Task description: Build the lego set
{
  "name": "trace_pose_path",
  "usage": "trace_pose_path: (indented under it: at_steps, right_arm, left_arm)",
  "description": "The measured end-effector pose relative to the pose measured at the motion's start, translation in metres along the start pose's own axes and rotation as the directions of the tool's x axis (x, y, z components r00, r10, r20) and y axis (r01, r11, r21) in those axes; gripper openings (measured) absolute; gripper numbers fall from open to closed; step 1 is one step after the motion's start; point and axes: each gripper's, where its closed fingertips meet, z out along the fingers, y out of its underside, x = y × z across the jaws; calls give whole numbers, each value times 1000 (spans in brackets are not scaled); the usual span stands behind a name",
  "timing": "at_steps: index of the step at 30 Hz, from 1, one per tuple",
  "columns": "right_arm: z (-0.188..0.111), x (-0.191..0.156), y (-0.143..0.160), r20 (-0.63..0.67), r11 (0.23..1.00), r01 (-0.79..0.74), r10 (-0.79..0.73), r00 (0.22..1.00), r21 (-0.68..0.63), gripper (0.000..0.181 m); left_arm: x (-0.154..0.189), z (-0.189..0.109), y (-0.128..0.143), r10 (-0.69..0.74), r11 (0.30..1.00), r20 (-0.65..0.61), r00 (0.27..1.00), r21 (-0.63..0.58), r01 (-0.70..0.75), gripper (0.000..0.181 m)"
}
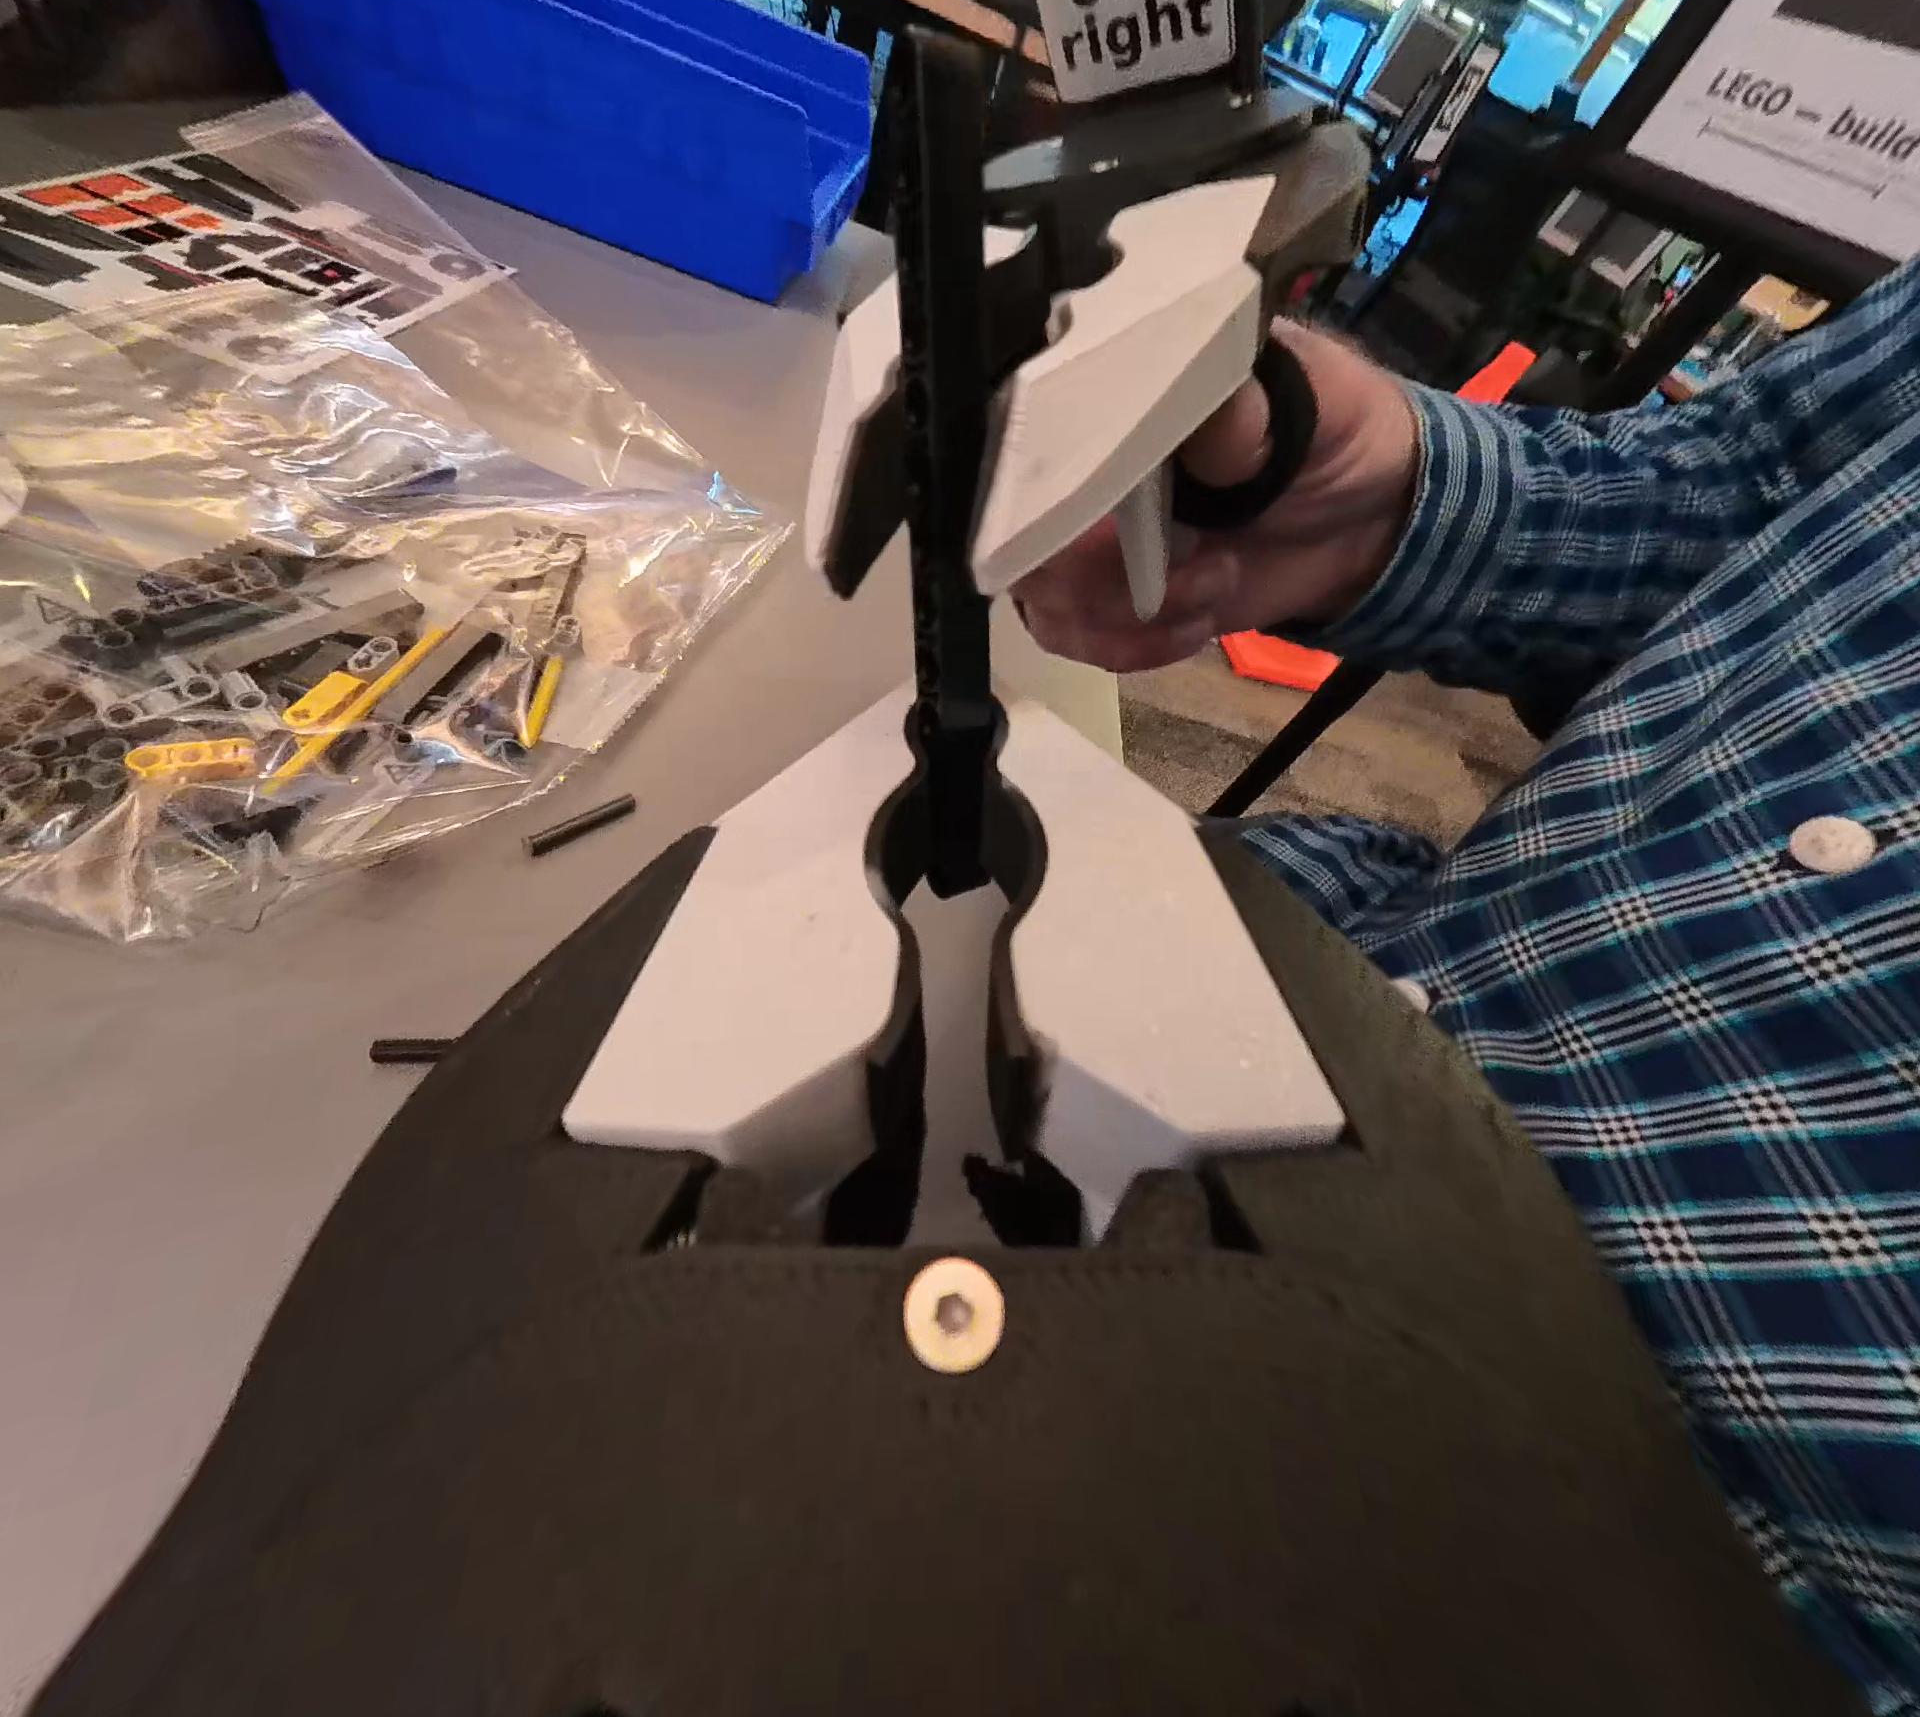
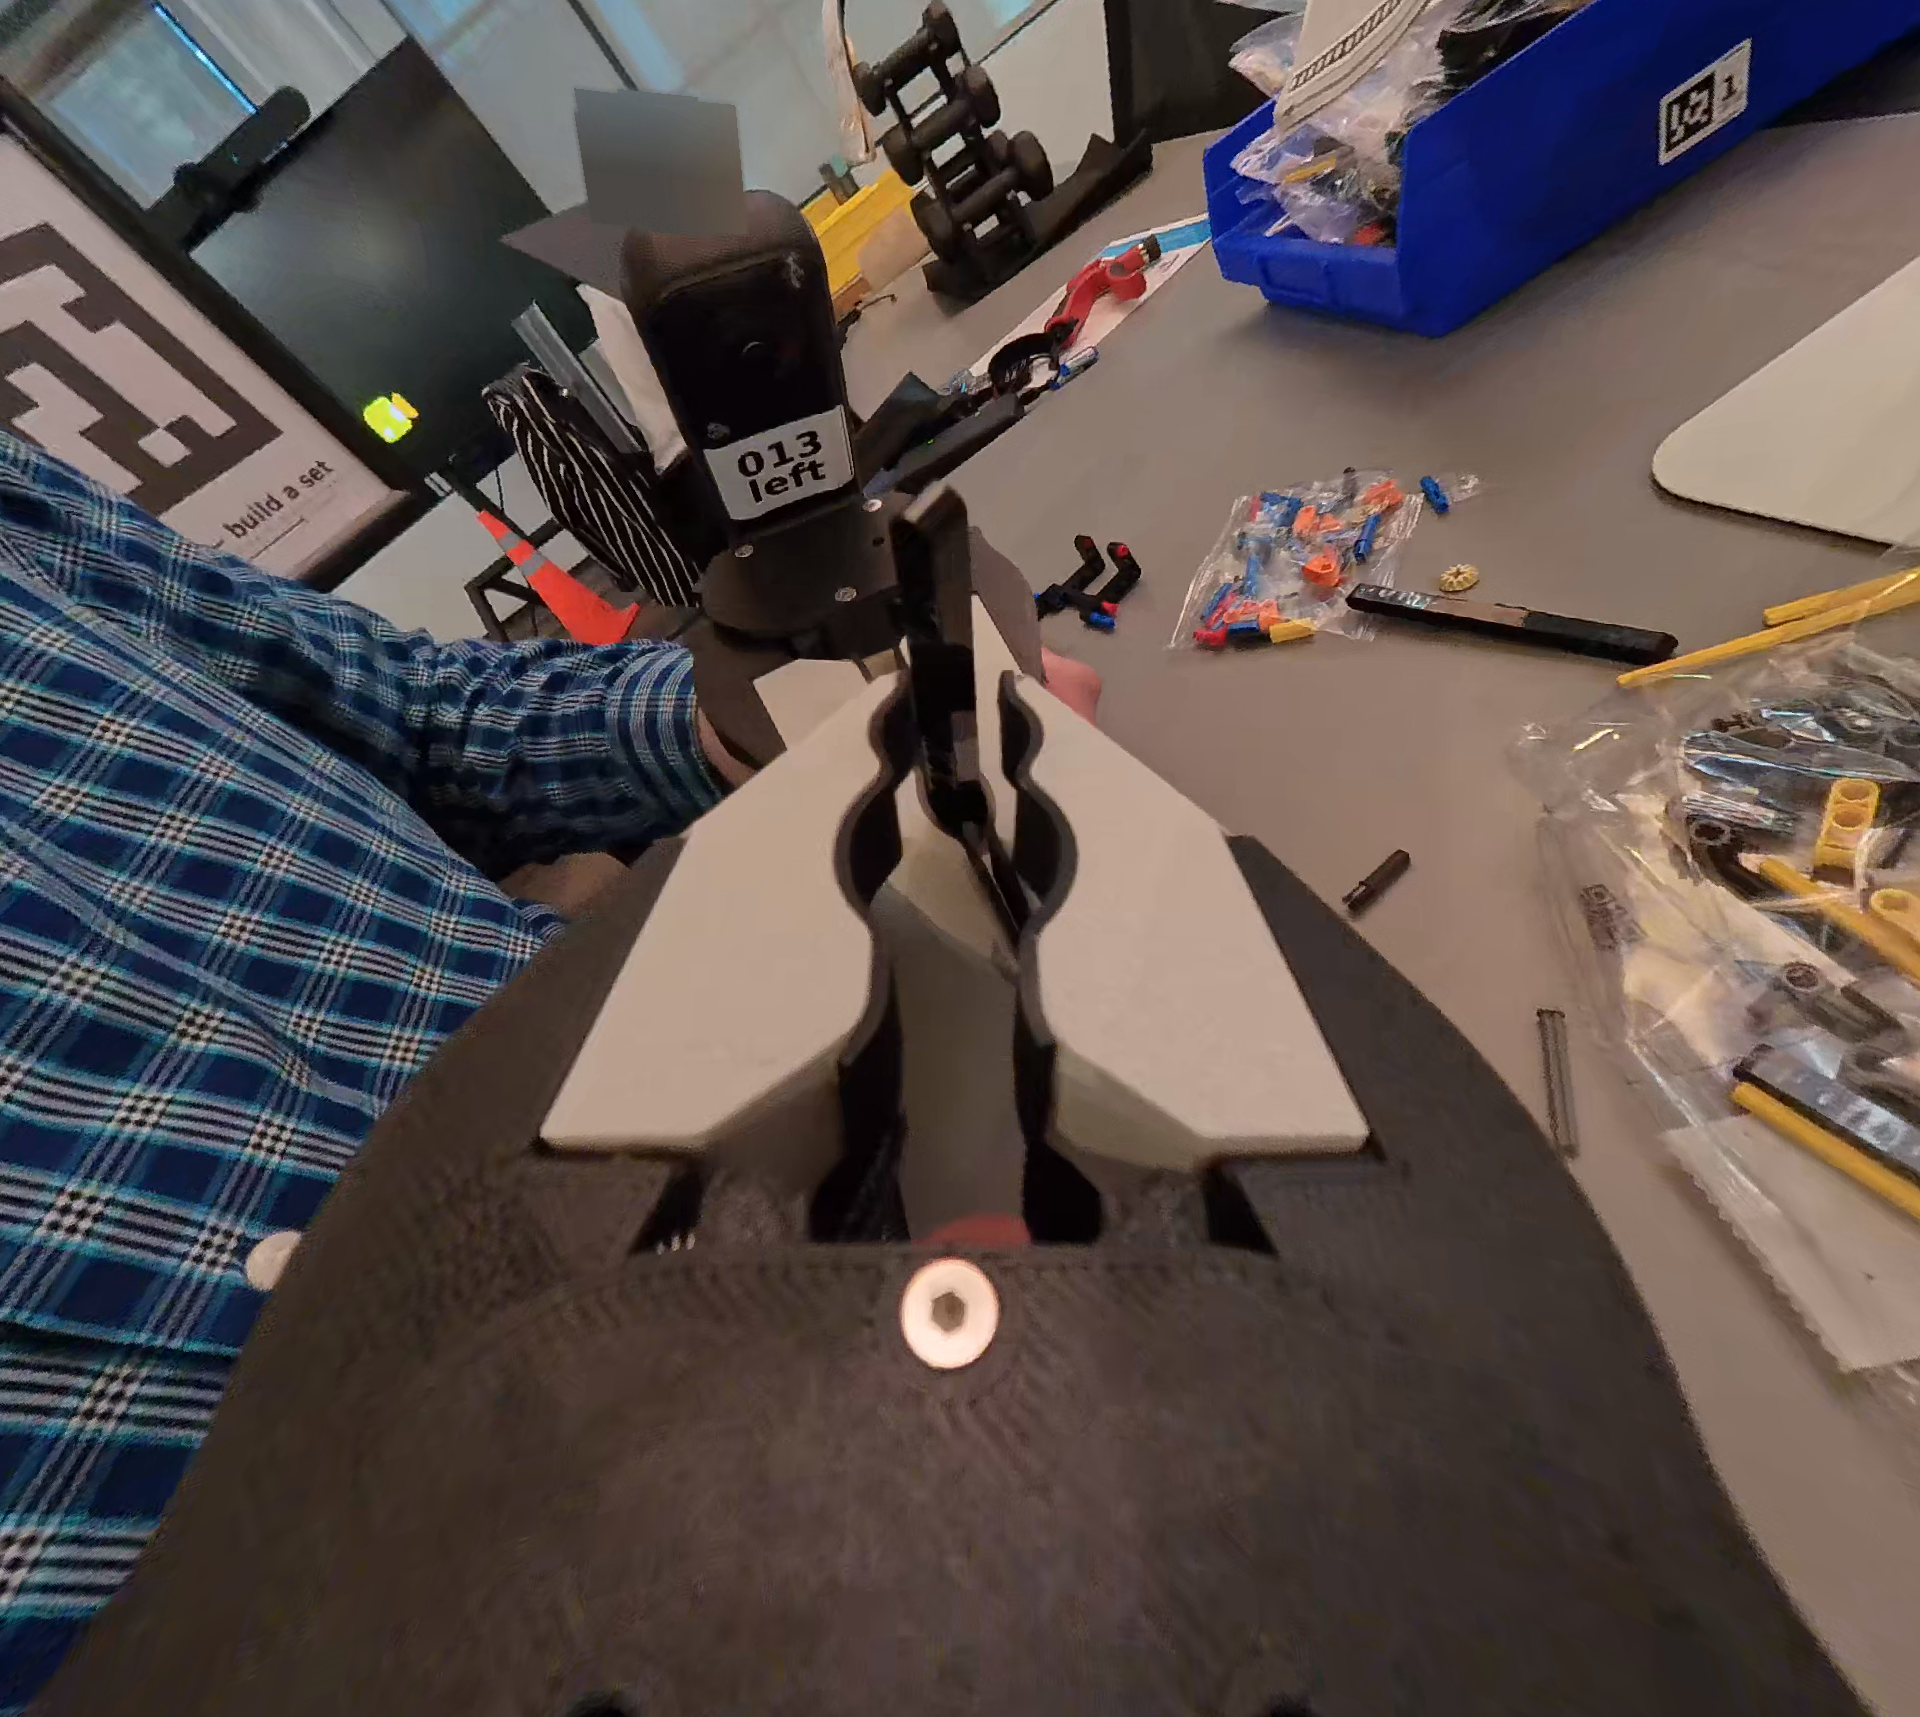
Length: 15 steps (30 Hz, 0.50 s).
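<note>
A long black lego beam (image 1: 940, 420) is held upright in the air between both grippers. My left gripper (image 1: 954, 732) is shut on the beam's lower end. My right gripper (image 1: 920, 571) shows above it in the left wrist view, shut on the beam's middle. In the right wrist view the beam (image 2: 935, 607) sits between the white fingers of my right gripper (image 2: 948, 701), with the left gripper's black body just behind it. A hand in a plaid sleeve (image 1: 1299, 504) holds the right gripper.
A grey table (image 1: 260, 1096) carries clear bags of lego parts (image 1: 312, 628), a sticker sheet (image 1: 208, 233), a blue bin (image 1: 540, 67) and loose black pins (image 1: 582, 826). In the right wrist view there are another parts bag (image 2: 1766, 888), a small bag (image 2: 1299, 555), a black beam (image 2: 1507, 618), yellow axles (image 2: 1766, 628) and a blue bin (image 2: 1558, 140). My hands' fingertips stand some 6 cm from each other.
</note>
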Motion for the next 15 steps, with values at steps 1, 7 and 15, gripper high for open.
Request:
trace_pose_path:
  at_steps: [1,7,15]
  right_arm:
    - [0,1,1,-4,1000,-3,3,1000,-1,15]
    - [1,-4,4,19,1000,30,-29,999,-8,7]
    - [3,-15,2,119,999,-7,3,993,34,8]
  left_arm:
    - [0,0,0,-11,1000,-3,1000,5,11,0]
    - [10,3,4,-81,997,-96,992,-3,81,0]
    - [37,2,-3,-234,967,-332,914,21,255,0]
